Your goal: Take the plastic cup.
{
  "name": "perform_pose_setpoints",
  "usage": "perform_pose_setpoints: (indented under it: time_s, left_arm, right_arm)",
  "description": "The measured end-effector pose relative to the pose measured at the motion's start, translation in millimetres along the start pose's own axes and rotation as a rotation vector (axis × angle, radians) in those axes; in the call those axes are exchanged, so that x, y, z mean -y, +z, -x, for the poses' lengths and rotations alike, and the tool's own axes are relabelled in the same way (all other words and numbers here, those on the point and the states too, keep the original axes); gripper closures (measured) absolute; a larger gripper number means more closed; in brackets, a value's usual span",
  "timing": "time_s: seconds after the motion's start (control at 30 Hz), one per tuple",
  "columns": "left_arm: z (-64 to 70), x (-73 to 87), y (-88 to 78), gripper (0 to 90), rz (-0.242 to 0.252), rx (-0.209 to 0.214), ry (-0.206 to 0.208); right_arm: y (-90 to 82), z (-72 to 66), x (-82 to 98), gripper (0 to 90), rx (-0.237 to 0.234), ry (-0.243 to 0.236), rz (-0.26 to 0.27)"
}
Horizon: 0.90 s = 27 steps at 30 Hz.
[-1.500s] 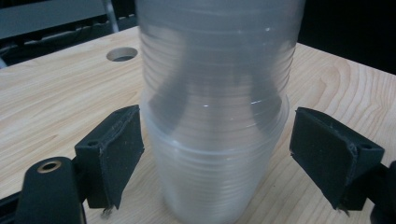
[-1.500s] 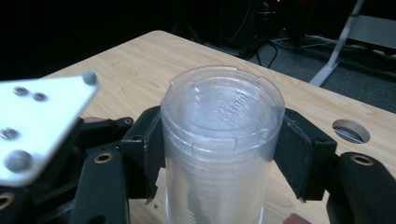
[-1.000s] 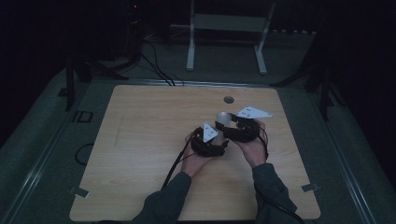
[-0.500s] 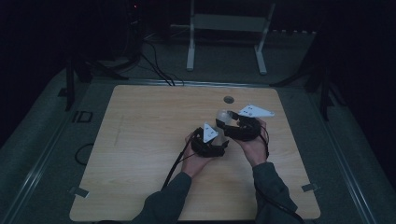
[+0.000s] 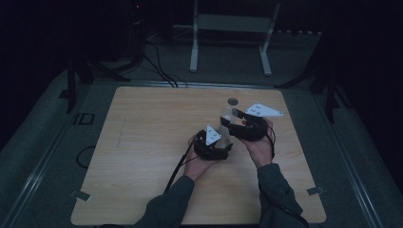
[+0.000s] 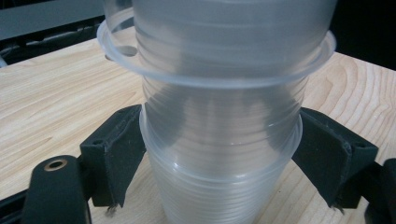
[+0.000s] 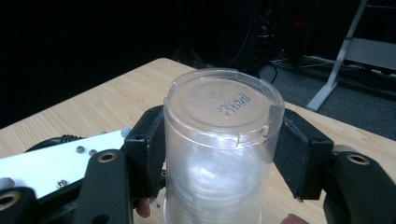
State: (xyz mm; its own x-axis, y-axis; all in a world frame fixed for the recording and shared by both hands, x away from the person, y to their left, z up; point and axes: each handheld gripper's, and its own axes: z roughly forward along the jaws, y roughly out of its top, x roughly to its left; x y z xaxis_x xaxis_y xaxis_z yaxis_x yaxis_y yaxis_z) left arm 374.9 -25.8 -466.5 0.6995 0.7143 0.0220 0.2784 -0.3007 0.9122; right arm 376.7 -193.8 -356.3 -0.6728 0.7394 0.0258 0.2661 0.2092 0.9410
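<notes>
Clear ribbed plastic cups are nested bottom-up above the wooden table (image 5: 142,142). My left gripper (image 6: 219,154) is shut on the lower stack of cups (image 6: 219,196), a black pad touching each side; its jaws have just been opening a little. Over that stack sits an upper cup whose wide rim (image 6: 215,74) flares out. My right gripper (image 7: 219,144) is shut on that upturned cup (image 7: 224,107) just under its flat base, and its jaws have just been closing on it. From above, both grippers (image 5: 214,142) (image 5: 240,124) meet at the cups (image 5: 227,118), right of the table's centre.
A small dark round spot (image 5: 232,101) lies on the table just beyond the cups. A white metal stand (image 5: 230,28) and cables (image 5: 157,66) are on the dark floor past the far edge. The left half of the tabletop is bare wood.
</notes>
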Motion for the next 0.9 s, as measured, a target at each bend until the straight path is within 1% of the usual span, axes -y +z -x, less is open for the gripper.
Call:
perform_pose_setpoints:
  time_s: [0.1,0.37,0.5,0.57,0.63,0.9]
  left_arm:
    - [1.1,-2.3,-3.8,16.7,0.009,-0.013,0.011]
    - [-0.5,-6.2,-10.0,16.9,0.026,-0.003,-0.004]
    - [-2.8,-9.6,-17.2,17.3,0.042,0.002,-0.008]
    - [-2.8,-9.6,-17.2,17.3,0.042,0.002,-0.008]
    - [-4.6,-11.9,-22.2,17.9,0.052,0.005,-0.013]
    - [-8.2,-13.5,-31.6,19.4,0.058,0.013,-0.027]
  right_arm:
    - [-0.6,-0.8,-2.1,39.8,0.002,-0.002,0.005]
    - [-5.1,-1.4,-9.2,39.8,0.006,-0.003,0.024]
    - [-6.8,-2.2,-12.7,39.8,0.006,-0.009,0.028]
    - [-7.2,-2.4,-13.6,39.8,0.006,-0.012,0.029]
    - [-8.2,-3.2,-15.8,39.8,0.006,-0.016,0.033]
    - [-14.0,-4.5,-25.8,39.8,0.011,-0.026,0.054]
